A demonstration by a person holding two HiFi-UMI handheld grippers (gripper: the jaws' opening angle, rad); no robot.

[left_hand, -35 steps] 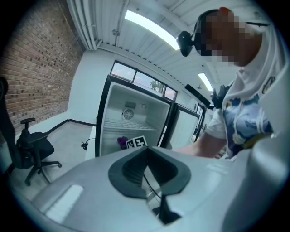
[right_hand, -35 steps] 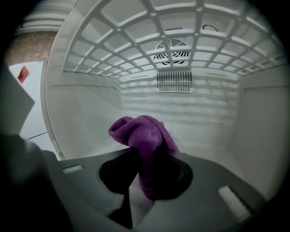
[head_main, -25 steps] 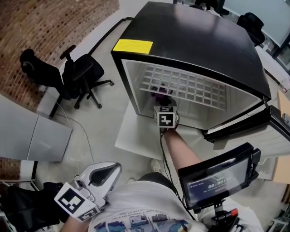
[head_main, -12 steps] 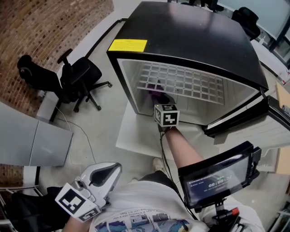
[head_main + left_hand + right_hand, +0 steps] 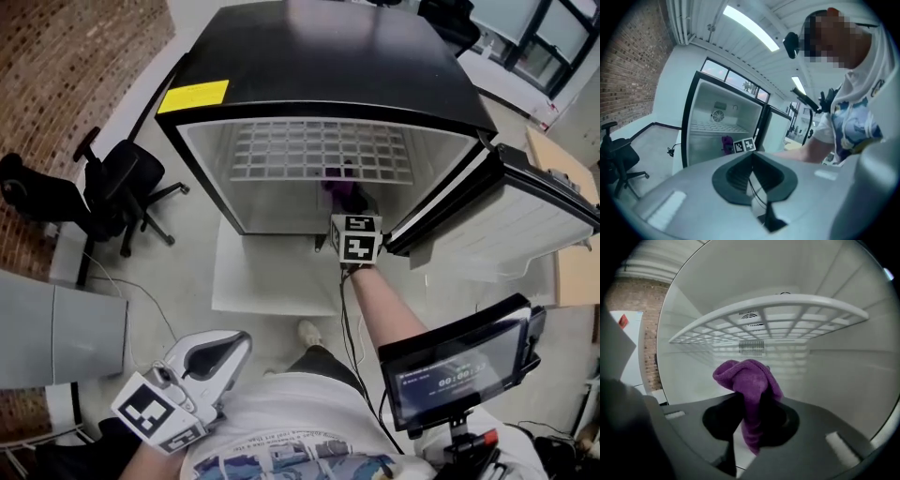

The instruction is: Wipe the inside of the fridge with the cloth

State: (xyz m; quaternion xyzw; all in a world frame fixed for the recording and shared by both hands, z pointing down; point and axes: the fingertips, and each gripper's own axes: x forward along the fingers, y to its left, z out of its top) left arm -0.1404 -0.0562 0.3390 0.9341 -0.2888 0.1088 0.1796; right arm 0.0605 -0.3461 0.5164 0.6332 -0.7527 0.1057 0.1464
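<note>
A small black fridge [image 5: 328,56] stands open on the floor, with white inner walls and a white wire shelf [image 5: 319,150]. My right gripper [image 5: 349,214] reaches into its lower compartment, shut on a purple cloth [image 5: 339,190]. In the right gripper view the cloth [image 5: 751,385] bunches up between the jaws, below the wire shelf [image 5: 768,317] and in front of the back wall. My left gripper [image 5: 202,375] is held low beside the person's body, far from the fridge, jaws together with nothing in them. The left gripper view shows the open fridge [image 5: 719,129] from the side.
The fridge door [image 5: 534,211] swings open to the right. A white mat [image 5: 272,277] lies under the fridge front. Black office chairs [image 5: 112,192] stand at the left near a brick wall [image 5: 56,75]. A screen [image 5: 459,366] hangs at the person's chest on the right.
The head view has shifted so the fridge sits more centred and the door swings further right. My right gripper stays inside the lower compartment with the cloth. The left gripper has not moved.
</note>
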